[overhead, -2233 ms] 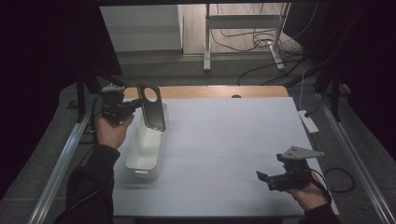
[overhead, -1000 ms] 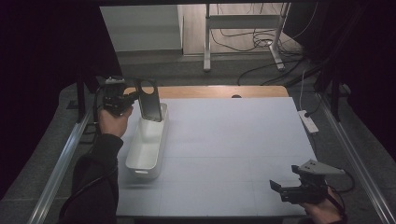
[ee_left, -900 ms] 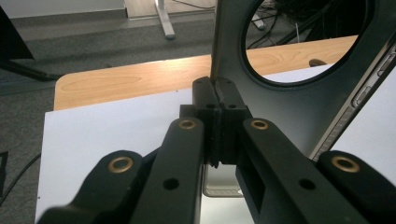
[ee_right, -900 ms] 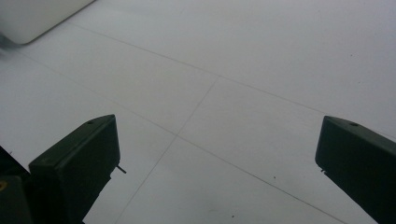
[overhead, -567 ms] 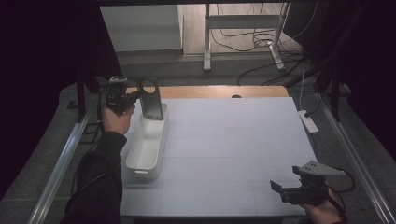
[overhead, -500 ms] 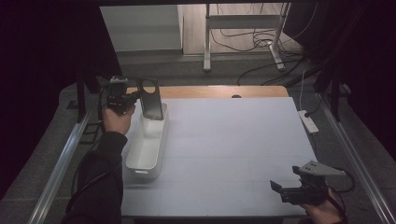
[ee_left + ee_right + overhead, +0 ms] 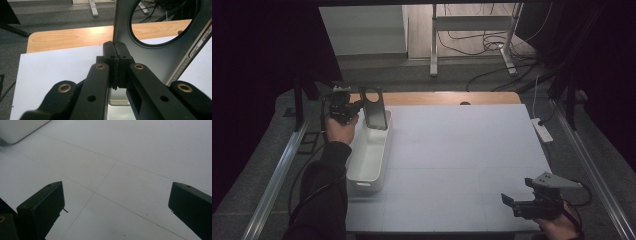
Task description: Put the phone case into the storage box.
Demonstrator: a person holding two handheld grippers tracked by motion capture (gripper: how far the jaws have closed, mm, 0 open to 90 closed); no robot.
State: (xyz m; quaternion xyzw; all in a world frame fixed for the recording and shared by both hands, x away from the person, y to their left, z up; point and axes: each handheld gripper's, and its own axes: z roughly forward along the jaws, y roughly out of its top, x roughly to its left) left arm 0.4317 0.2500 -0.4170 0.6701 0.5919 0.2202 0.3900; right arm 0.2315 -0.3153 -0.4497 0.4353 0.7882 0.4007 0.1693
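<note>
At the far left of the worktop (image 7: 462,150), the left gripper (image 7: 348,107) has its fingers clamped on the edge of a grey metal plate (image 7: 375,109) with a round hole, standing upright in the far end of the white tub (image 7: 368,160). At the near right corner, the right gripper (image 7: 514,205) hovers, fingers spread wide and empty.

No text, label, brand, number or sign can be read anywhere. The grey metal plate (image 7: 160,57) with the round hole carries no lettering on its face or along its ribbed edge, the white tray (image 7: 371,155) is plain, and the white table sheet (image 7: 130,157) shows only thin seam lines. The black jaw links in the left gripper view bear brass rivets and no markings. The power strip (image 7: 542,130) at the table's far right edge is too small to read.
</note>
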